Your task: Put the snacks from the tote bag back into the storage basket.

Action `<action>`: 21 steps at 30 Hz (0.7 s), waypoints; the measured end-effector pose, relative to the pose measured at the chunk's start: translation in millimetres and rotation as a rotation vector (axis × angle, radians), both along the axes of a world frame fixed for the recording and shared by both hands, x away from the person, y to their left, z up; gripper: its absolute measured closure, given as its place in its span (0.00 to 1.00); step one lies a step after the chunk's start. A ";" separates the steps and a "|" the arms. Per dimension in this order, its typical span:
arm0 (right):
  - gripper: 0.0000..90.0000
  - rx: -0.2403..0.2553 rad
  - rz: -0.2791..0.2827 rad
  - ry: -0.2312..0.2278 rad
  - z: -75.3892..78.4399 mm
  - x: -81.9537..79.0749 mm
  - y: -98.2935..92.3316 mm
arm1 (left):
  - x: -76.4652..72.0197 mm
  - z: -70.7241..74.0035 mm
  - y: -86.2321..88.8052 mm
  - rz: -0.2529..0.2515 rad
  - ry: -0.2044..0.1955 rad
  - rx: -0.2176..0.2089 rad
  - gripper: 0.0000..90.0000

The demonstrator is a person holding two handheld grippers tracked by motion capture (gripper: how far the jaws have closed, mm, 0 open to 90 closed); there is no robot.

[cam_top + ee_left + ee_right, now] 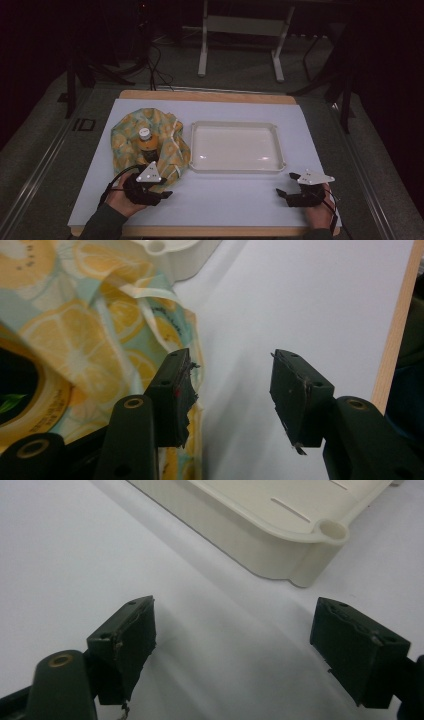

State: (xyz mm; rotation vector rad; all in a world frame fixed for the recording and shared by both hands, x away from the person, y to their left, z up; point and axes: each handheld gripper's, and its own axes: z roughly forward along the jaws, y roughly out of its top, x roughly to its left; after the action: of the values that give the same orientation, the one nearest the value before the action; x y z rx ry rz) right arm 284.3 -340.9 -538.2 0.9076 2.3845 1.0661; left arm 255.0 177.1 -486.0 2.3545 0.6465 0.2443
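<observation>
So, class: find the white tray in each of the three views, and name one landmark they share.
High view: tray at centre, right of the lemon-print bag.
Left gripper view: one corner at top, left of centre.
Right gripper view: its side and corner across the top.
Shared landmark: the white table.

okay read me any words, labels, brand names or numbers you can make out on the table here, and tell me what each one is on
No text can be read.
The bottle in the lemon-print cloth bag carries an orange label, too small to read from the high view.
In the left gripper view, small dark print runs along the bottle's curved orange band; it is too blurred to read.
The white tray bears no lettering, only moulded ridges.
</observation>
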 end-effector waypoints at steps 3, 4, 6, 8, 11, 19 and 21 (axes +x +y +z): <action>0.20 -0.001 0.001 0.000 0.2 -0.1 -0.1 | 1.0 1.6 3.3 0.003 -0.001 0.002 0.57; 0.20 0.000 0.000 0.001 0.2 -0.2 0.0 | 1.1 2.3 4.0 0.005 0.000 0.001 0.57; 0.20 0.001 0.000 0.001 0.2 -0.3 0.1 | 1.8 3.4 5.6 0.007 -0.002 0.001 0.57; 0.20 0.001 0.000 0.002 0.2 -0.3 0.1 | 3.0 4.0 7.5 0.009 -0.001 0.006 0.57; 0.20 -0.002 -0.001 0.001 0.1 -0.2 0.2 | 5.5 4.0 10.6 0.013 0.002 0.004 0.57; 0.20 -0.006 -0.003 0.002 0.1 -0.2 0.5 | 9.5 7.6 14.5 0.014 -0.004 0.003 0.57; 0.20 -0.008 -0.004 0.001 0.1 -0.3 0.7 | 11.0 8.4 14.9 0.015 -0.002 0.009 0.57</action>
State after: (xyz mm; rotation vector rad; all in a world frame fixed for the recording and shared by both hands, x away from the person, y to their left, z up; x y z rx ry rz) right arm 284.0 -340.3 -538.1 0.9096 2.3858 1.0536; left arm 266.0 191.9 -477.7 2.3585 0.6632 0.2572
